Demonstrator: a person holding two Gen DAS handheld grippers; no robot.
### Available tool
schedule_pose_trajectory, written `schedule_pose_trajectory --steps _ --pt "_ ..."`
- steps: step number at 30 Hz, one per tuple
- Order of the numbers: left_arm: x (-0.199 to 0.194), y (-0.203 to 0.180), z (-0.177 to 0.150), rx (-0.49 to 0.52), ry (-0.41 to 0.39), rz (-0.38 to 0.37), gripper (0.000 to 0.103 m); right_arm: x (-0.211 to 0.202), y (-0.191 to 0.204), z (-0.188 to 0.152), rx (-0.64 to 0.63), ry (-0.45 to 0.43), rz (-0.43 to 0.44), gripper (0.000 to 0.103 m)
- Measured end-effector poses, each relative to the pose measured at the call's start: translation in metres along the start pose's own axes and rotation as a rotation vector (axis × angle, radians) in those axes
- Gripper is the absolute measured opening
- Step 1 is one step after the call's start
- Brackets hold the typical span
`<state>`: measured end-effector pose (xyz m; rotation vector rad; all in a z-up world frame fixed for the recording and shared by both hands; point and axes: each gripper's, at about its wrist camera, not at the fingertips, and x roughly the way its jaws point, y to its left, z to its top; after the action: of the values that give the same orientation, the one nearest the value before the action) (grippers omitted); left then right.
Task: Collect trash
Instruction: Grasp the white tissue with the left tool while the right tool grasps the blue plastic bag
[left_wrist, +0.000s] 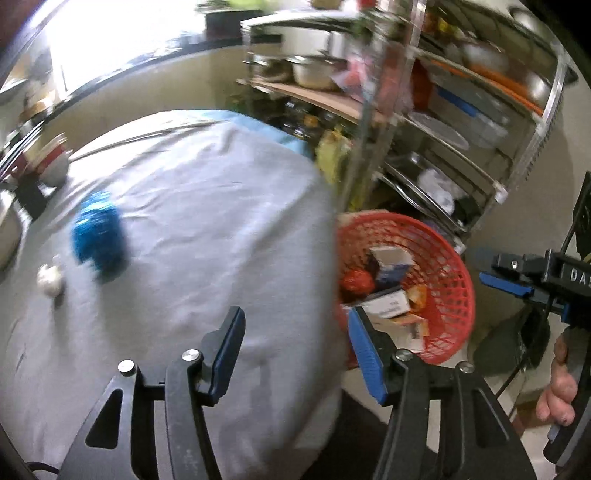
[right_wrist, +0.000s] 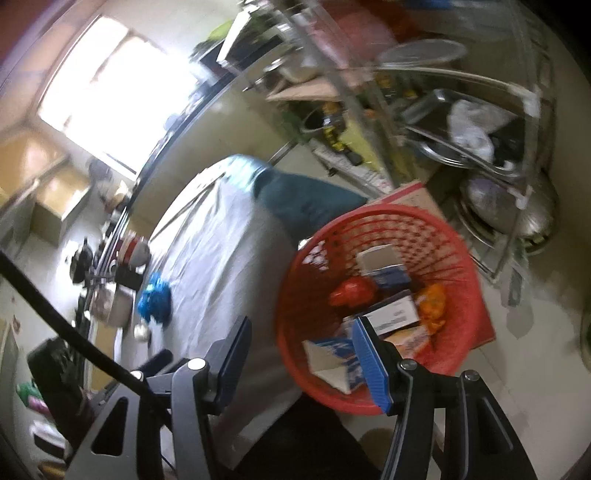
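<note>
Nearest in the left wrist view, the left claw (left_wrist: 295, 345) stands wide apart with nothing between its blue-padded fingers, poised over the near edge of the desk covered in a pale grey cloth (left_wrist: 207, 206). In the right wrist view the right claw (right_wrist: 301, 354) is likewise spread wide and empty, hanging just above the near rim of the round red plastic mesh basket (right_wrist: 465, 258).

That basket sits on the floor just beside the desk's right edge, and it already holds a good share of the trash: several small white-and-blue cardboard boxes (right_wrist: 395, 314), a crumpled red wrapper (right_wrist: 351, 291) and an orange packet (right_wrist: 432, 306). So a large part of the collecting looks done.

Farther from the basket, on the desk's cloth, two pieces remain: a small crumpled white wad (left_wrist: 50, 282) near the left edge and, just behind it, a crumpled shiny blue wrapper (left_wrist: 98, 238). Both lie well apart from the basket and from either claw, and they appear to be what is left to pick up. The blur hides finer detail, so smaller scraps cannot be ruled out.

Beyond the basket stands a metal wire shelf rack (left_wrist: 480, 122) of pots and trays.
</note>
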<state>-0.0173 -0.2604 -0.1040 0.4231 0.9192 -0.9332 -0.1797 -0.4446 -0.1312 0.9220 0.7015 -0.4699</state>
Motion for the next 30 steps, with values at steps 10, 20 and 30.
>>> schedule_pose_trajectory --steps 10,20,30 --pt "-0.044 0.138 -0.032 -0.247 -0.07 0.241 0.062 0.061 0.115 -0.03 -0.204 0.118 0.058 0.061" --pt "-0.068 0.244 -0.054 -0.421 -0.108 0.392 0.067 0.099 0.212 -0.027 -0.38 0.126 0.127 0.061" --pt "-0.034 0.284 -0.016 -0.475 -0.072 0.24 0.067 0.199 0.28 0.009 -0.377 0.195 0.15 0.059"
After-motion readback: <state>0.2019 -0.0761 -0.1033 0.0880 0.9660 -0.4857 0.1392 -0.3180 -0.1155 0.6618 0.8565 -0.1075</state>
